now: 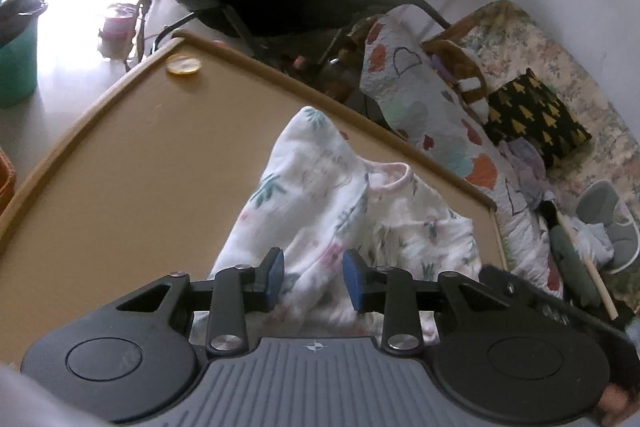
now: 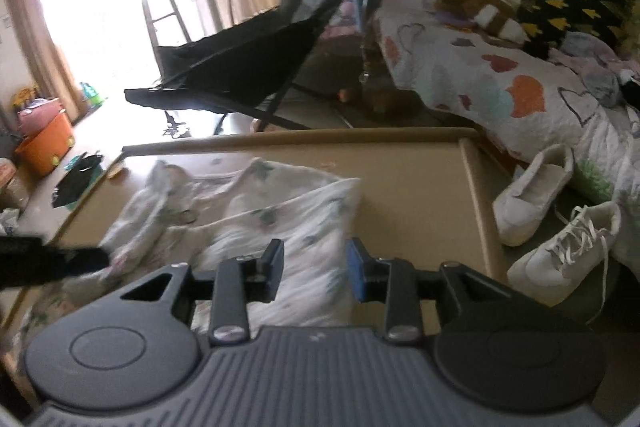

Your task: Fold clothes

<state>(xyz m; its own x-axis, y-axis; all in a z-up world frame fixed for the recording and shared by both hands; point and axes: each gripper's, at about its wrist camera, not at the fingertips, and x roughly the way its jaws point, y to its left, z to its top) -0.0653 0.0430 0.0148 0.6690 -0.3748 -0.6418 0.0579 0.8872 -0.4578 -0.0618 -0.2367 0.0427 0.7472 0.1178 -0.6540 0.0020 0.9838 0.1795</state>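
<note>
Left gripper (image 1: pixel 313 277) hovering with jaws spread and gripping nothing, floral garment (image 1: pixel 340 211) lying crumpled just beyond and beneath its blue pads, right gripper (image 2: pixel 314 275) likewise spread above the garment on the tan table (image 1: pixel 132 155)

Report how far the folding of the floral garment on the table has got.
Done: the floral garment lies on the tan table, and in the right wrist view part of it looks doubled over. In hand: nothing is gripped; the left gripper and right gripper stand open over the cloth. Left: it is still rumpled, pink neckline exposed, so smoothing and further folds remain.
</note>
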